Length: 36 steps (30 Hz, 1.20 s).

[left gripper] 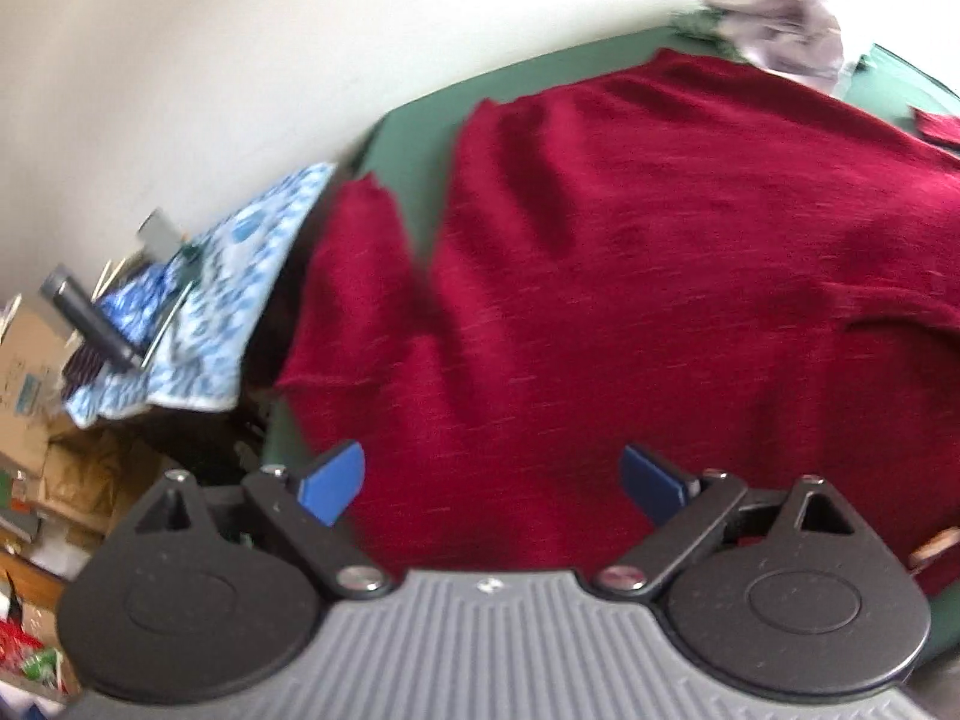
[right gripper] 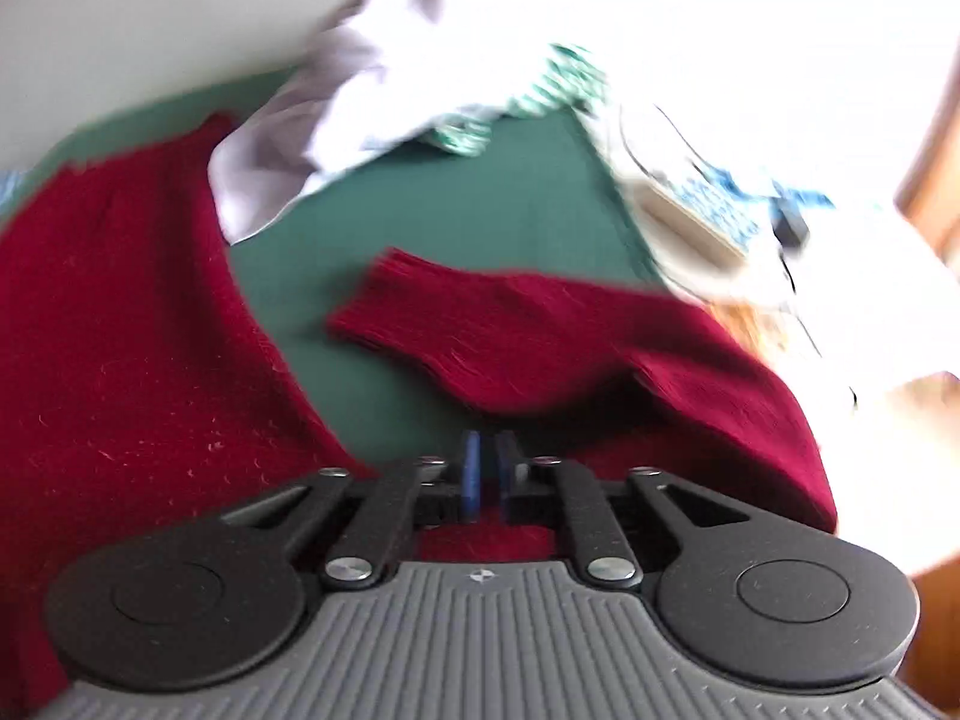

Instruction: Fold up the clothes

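A dark red knit sweater (left gripper: 630, 252) lies spread on a green table (left gripper: 414, 138). Its left sleeve (left gripper: 354, 282) reaches toward the table's left edge. My left gripper (left gripper: 492, 480) is open and empty, just above the sweater's near part. In the right wrist view the sweater body (right gripper: 120, 330) lies at the left and its right sleeve (right gripper: 540, 336) stretches across the green table (right gripper: 432, 210). My right gripper (right gripper: 487, 471) is shut, with red fabric of the sweater behind its blue pads (right gripper: 472, 474); both views are blurred.
A grey-white garment (right gripper: 336, 96) and a green patterned cloth (right gripper: 540, 90) lie at the table's far edge; the grey garment also shows in the left wrist view (left gripper: 780, 18). A blue-and-white cloth (left gripper: 240, 276) and cardboard boxes (left gripper: 30, 360) stand left of the table. A tray (right gripper: 690, 198) sits right.
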Tool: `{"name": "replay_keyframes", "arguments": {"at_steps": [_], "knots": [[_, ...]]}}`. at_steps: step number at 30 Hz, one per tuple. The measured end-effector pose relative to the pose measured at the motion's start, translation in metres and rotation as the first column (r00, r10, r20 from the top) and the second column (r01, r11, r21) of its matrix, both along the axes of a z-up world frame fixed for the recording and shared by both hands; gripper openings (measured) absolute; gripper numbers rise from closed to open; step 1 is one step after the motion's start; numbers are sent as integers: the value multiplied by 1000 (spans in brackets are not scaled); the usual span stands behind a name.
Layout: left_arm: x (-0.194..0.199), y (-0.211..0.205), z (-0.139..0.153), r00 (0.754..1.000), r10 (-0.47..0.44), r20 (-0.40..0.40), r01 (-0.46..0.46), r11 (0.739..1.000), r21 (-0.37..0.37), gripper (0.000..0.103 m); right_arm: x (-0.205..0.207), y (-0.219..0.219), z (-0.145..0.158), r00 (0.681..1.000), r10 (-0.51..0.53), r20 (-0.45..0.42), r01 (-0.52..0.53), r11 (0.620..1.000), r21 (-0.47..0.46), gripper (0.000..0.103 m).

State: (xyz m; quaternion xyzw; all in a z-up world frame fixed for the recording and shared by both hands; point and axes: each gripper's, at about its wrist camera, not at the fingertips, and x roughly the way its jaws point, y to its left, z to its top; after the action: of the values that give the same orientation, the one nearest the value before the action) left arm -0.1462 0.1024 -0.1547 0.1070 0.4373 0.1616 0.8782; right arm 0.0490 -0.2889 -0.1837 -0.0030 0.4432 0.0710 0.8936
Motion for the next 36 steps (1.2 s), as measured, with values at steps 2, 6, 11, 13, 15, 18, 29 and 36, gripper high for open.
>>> {"name": "replay_keyframes", "arguments": {"at_steps": [2, 6, 11, 13, 15, 18, 29, 36], "knots": [[-10, 32, 1, 999, 36, 13, -36, 999, -39, 100, -28, -17, 8, 997, -60, -52, 66, 990, 126, 29], [-35, 96, -7, 994, 110, -17, -111, 967, -227, 96, -89, -10, 4, 981, -125, -148, 143, 982, 120, 42], [-53, 107, -21, 997, -65, -49, 44, 935, -351, 98, -153, 33, -4, 980, -88, -180, 118, 979, 165, 42], [-50, 100, -29, 989, -138, -56, 108, 921, -375, 99, -170, 52, -5, 983, -77, -166, 109, 975, 193, 44], [-43, 96, -36, 984, -170, -58, 128, 891, -437, 98, -184, 73, -6, 990, -71, -124, 91, 983, 161, 44], [-34, 86, -38, 983, -184, -19, 155, 876, -457, 98, -198, 95, -9, 997, -46, -66, 54, 991, 124, 43], [-41, 98, -17, 998, -26, 60, 52, 880, -472, 18, -194, 111, -8, 995, -100, -25, 102, 991, 85, 10], [-79, 113, 22, 994, -52, 95, 80, 942, -327, 18, -220, 119, 11, 999, 24, -36, -19, 991, 133, 10]]}}
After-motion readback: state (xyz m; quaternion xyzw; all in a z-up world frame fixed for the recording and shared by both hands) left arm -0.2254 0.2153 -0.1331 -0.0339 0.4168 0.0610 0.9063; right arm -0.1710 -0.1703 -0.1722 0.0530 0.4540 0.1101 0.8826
